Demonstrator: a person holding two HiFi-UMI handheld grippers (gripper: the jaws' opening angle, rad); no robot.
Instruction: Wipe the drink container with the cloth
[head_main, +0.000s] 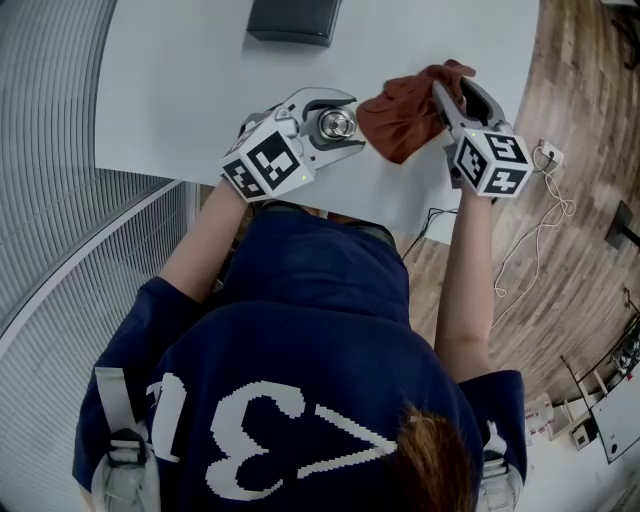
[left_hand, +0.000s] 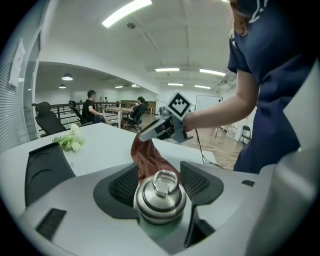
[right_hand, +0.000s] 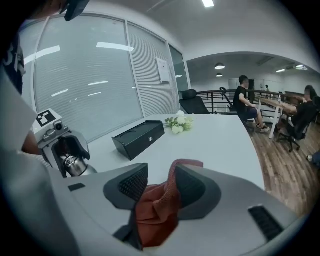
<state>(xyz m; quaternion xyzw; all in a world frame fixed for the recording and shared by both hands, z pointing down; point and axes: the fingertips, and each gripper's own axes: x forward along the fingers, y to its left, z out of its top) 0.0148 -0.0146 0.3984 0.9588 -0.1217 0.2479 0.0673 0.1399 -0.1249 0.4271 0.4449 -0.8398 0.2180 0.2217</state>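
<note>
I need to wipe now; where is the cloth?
In the head view the cloth sits between the right gripper's jaws, just right of the bottle in the left gripper.

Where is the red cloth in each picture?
Head view: top middle, the red cloth right of the metal bottle.
Left gripper view: centre, the cloth hangs just behind the bottle.
Right gripper view: bottom middle, between the right gripper's parted jaws.
Shared landmark: the bottle, at far left in the right gripper view.
</note>
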